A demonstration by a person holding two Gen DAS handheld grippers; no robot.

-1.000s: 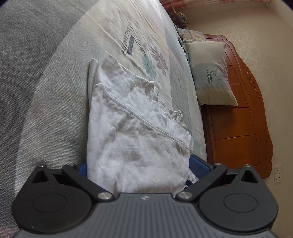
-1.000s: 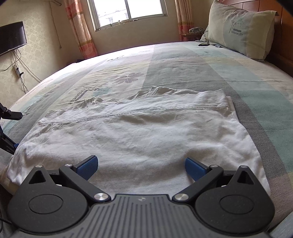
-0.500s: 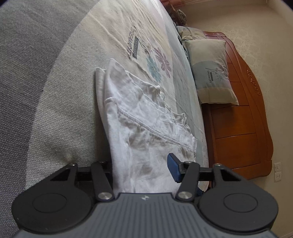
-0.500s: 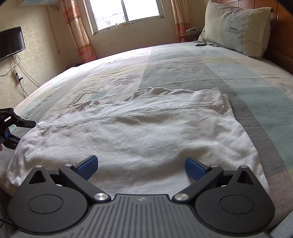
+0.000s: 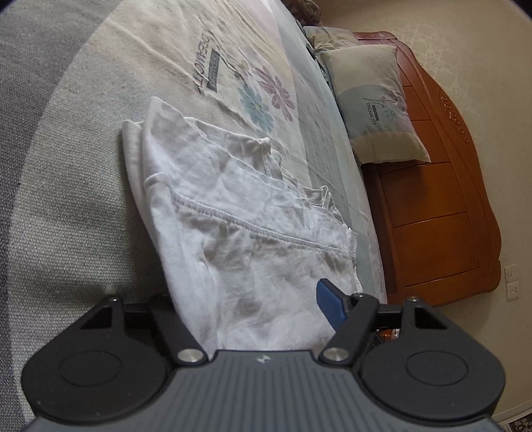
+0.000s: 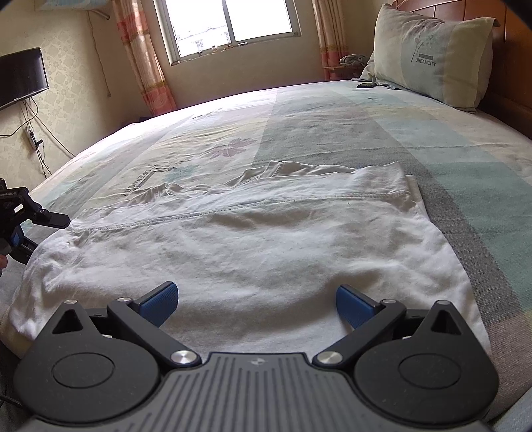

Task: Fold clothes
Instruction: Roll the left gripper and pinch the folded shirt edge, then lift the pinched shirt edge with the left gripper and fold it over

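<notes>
the white wrinkled shirt [image 6: 252,239] lies flat on the woven bedspread [image 6: 332,133], a stitched hem across it. the right gripper [image 6: 256,304] is spread wide over its near edge. the left gripper [image 5: 252,312] pinches the soft cloth at its end.

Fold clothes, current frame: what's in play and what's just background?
In play:
white garment, spread partly folded on the bed
left gripper, jaws closing on the garment's end
right gripper, jaws open over the near edge

Background:
bed cover
pillow
wooden headboard
wall TV
window
curtains
</notes>
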